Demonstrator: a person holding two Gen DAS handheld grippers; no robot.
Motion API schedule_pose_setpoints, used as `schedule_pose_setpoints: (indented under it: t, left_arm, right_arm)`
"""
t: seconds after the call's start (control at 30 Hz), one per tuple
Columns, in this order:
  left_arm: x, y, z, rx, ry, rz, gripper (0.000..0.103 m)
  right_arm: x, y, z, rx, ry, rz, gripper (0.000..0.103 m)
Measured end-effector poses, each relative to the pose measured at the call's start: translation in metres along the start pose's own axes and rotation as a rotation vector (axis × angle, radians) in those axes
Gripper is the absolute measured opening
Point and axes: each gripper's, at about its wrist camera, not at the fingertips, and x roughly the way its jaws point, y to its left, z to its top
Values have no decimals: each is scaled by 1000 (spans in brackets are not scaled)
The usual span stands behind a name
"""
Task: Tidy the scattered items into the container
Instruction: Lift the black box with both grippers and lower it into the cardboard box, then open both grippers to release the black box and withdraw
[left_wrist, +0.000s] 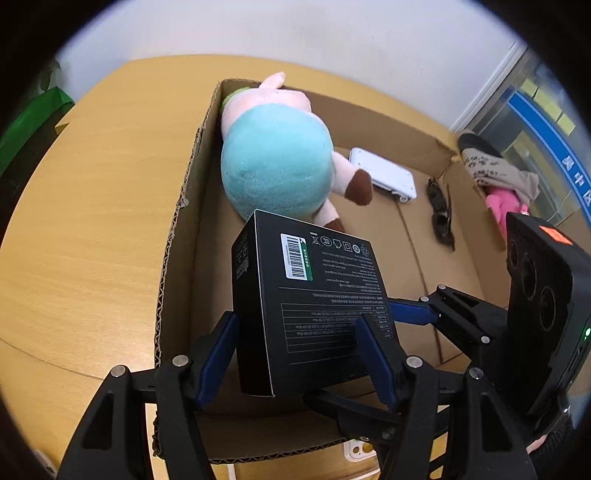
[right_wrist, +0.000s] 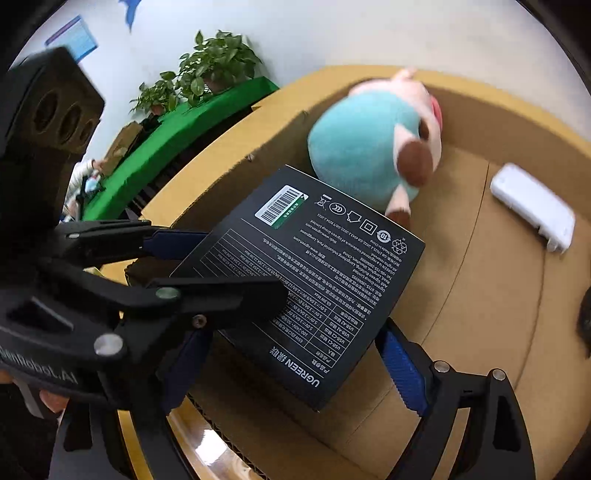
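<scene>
Both tools grip one black UGREEN charger box (left_wrist: 314, 306) over the near end of the open cardboard box (left_wrist: 177, 229): the left tool (left_wrist: 299, 354) clamps its narrow sides, the right tool (right_wrist: 295, 362) its wider span, with the left tool's fingers crossing in from 9 o'clock in the right wrist view. Inside the carton, a pink and teal plush pig (left_wrist: 277, 162) lies at 12 o'clock, a white device (left_wrist: 384, 173) at 1 o'clock, a dark object (left_wrist: 441, 214) beyond, all on the wooden desk (left_wrist: 92, 221).
</scene>
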Motion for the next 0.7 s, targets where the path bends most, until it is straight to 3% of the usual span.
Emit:
schedule_pose_setpoints:
  t: [0.17, 0.33, 0.47, 0.53, 0.7]
  left_arm:
    - [-5, -2, -4, -2, -4, 39, 63]
    - [-61, -7, -18, 5, -187, 82, 66]
    - [-104, -26, -41, 62, -358, 112, 80]
    - [-116, -38, -53, 93, -407, 127, 80]
    - [-115, -62, -71, 135, -429, 131, 80]
  right_arm:
    - [-7, -1, -3, 16, -10, -27, 94]
    - [-49, 9, -15, -14, -65, -170, 103]
    - [-96, 29, -42, -68, -157, -321, 103]
    - [-110, 41, -53, -97, -196, -386, 103]
    - [-140, 55, -79, -100, -289, -457, 103]
